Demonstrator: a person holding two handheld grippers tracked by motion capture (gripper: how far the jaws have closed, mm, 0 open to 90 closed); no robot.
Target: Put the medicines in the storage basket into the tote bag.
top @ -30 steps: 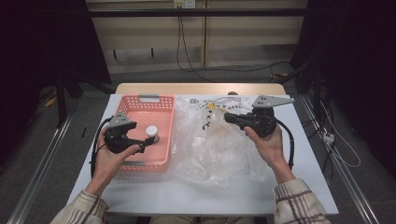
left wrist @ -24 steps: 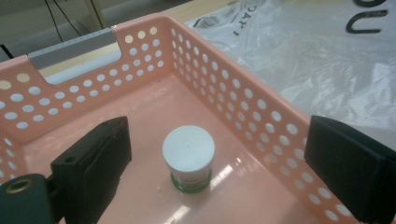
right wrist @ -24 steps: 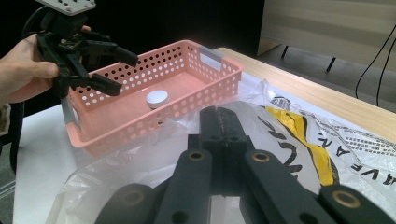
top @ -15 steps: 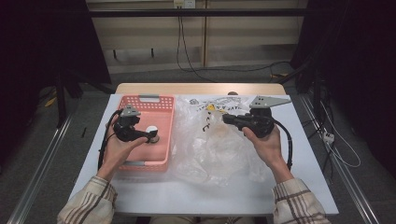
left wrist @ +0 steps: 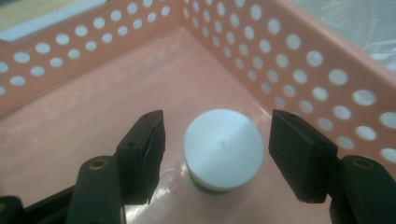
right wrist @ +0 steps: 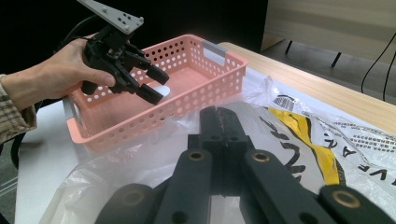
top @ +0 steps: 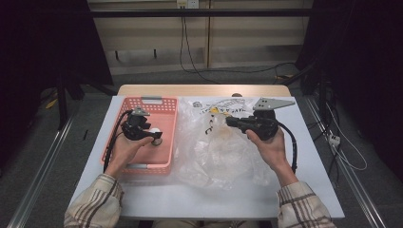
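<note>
High view: one pink basket (top: 142, 164) on the left half of a white table (top: 199, 199), one clear plastic bag (top: 223, 156) with yellow and black print just beside it to the right, two grippers, two hands in plaid sleeves. Left gripper (top: 153, 138) lowered inside basket over one small white-capped jar (top: 156, 140); right gripper (top: 229, 121) held over upper part of bag. Table's far edge bare wood; beyond it grey floor, pale wall panel, cables hanging and trailing, dark curtains both sides. Left gripper view: one jar (left wrist: 223, 150), white round cap, green band at base, upright on basket floor near the corner of two perforated walls (left wrist: 299, 60). Jaws have just been closing, jar between them; gap visible on both sides of cap, pads (left wrist: 301, 154) not yet touching. Right gripper view: right gripper (right wrist: 218, 122) with jaws pressed together; whether bag film is caught between tips cannot be told. Bag (right wrist: 327, 140) crumpled beneath, barcode label and yellow stripe visible. Farther off, same basket (right wrist: 187, 88) with grey handle at each end, left gripper (right wrist: 152, 84) tilted down into it, held by one hand (right wrist: 60, 74). Jar mostly hidden behind those jaws.
</note>
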